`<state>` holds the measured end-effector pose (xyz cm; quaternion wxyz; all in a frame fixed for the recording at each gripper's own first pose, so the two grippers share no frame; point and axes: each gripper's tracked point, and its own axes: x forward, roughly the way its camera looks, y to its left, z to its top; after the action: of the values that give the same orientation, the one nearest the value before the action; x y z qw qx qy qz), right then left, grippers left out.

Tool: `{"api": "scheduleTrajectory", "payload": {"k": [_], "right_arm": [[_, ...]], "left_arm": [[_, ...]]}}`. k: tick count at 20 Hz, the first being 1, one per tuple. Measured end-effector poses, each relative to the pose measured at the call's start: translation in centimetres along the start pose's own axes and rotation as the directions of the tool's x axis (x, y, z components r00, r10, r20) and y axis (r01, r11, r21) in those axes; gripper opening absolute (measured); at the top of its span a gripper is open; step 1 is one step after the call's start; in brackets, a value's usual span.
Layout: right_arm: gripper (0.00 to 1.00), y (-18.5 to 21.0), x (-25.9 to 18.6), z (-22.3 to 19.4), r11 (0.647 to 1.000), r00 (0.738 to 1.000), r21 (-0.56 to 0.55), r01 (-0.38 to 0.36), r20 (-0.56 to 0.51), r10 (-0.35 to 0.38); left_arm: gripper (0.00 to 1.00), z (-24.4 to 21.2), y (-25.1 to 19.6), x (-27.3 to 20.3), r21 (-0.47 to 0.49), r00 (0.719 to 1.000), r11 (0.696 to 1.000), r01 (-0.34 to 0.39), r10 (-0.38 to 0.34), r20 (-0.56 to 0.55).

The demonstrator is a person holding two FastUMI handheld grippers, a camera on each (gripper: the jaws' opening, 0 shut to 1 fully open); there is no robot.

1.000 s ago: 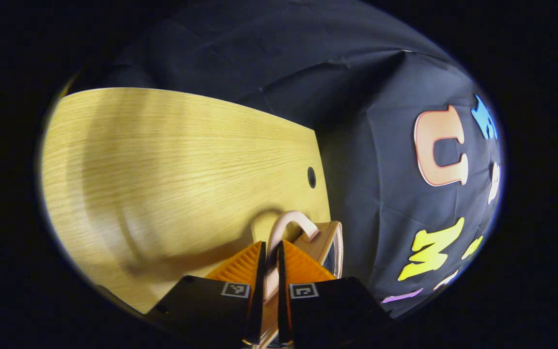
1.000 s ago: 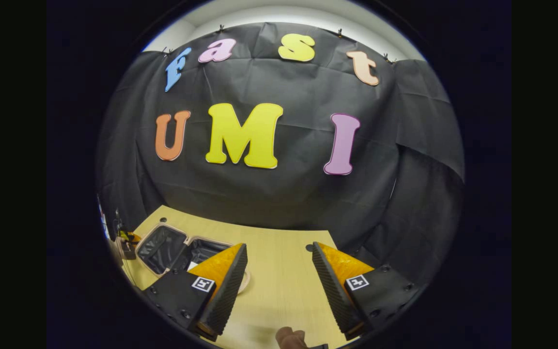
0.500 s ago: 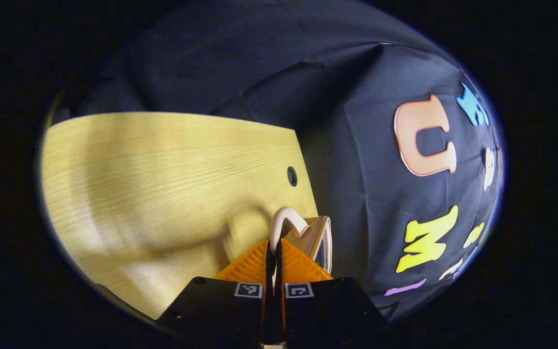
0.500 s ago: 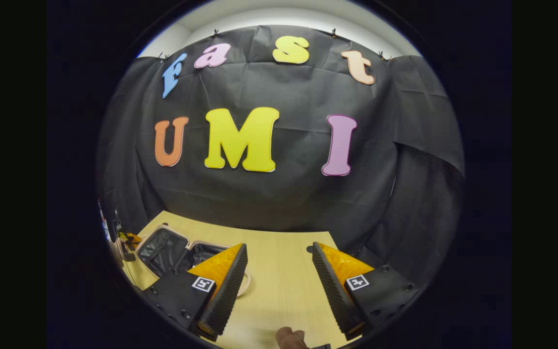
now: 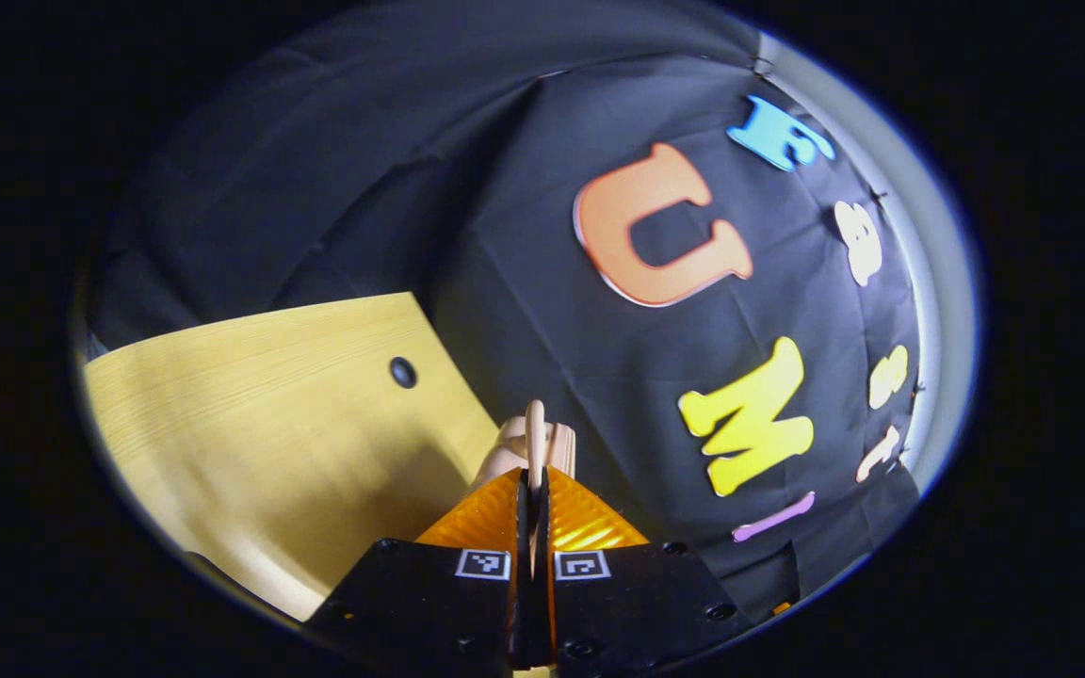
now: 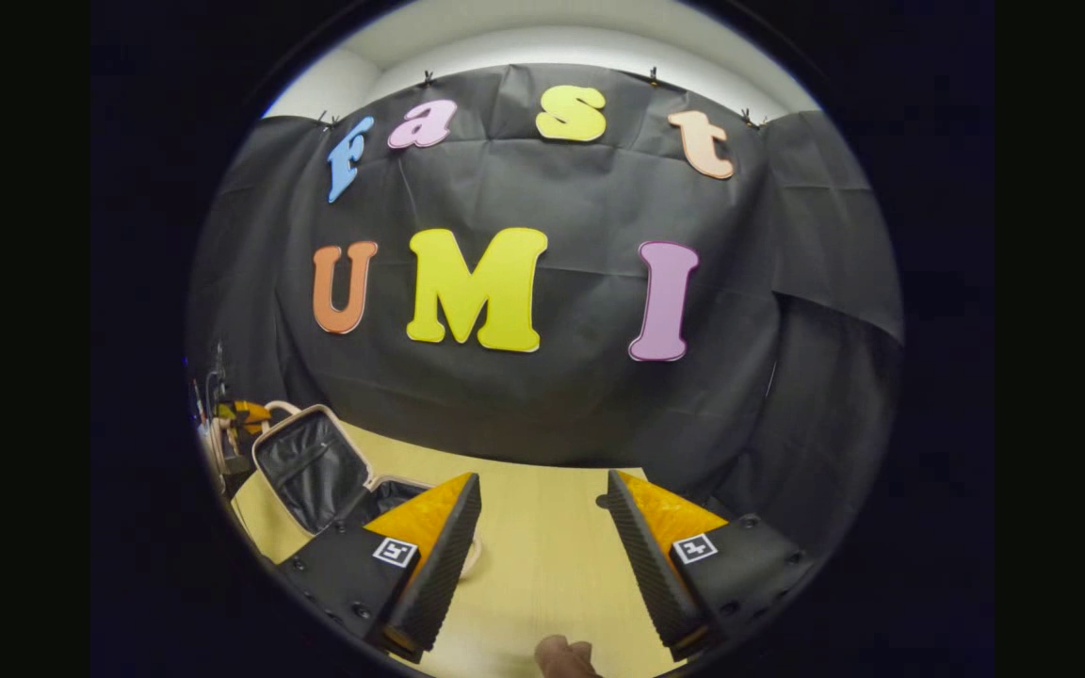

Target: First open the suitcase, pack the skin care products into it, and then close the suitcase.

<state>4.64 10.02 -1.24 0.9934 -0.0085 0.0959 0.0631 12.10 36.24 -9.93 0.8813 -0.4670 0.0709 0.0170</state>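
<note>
left hand-held gripper [image 5: 534, 482] pinches suitcase handle [image 5: 535, 435]; no label legible.

Left gripper [image 5: 533, 490]: two wedge-shaped fingers with ribbed faces, mounted on black angular blocks; a small square black-and-white marker is fixed to each block, and round screws are set along the lower edges.

Right gripper [image 6: 542, 527]: same build, with ridged inner pads [image 6: 639, 551], one square marker per block and screws at the outer corners.
</note>
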Motion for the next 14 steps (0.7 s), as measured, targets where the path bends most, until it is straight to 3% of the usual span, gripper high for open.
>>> {"api": "scheduleTrajectory", "payload": {"k": [5,9,14], "right_arm": [[0.8,-2.6,-1.2,0.0,1.0,1.0,0.015,-0.024,0.019,0.024],[0.8,-5.6,-2.1,0.5,0.999,0.999,0.025,-0.029,0.03,0.028],[0.8,-8.4,-2.3,-0.2,0.999,0.999,0.029,-0.031,0.02,0.03]], "left_arm": [[0.03,-4.2,-8.8,-0.9,0.189,0.998,0.98,0.062,-0.058,-0.026],[0.03,-9.7,-14.1,-0.9,0.219,0.988,0.965,0.146,-0.13,-0.083],[0.04,-16.1,-17.1,-0.3,0.278,0.978,0.943,0.184,-0.147,-0.15]]}}
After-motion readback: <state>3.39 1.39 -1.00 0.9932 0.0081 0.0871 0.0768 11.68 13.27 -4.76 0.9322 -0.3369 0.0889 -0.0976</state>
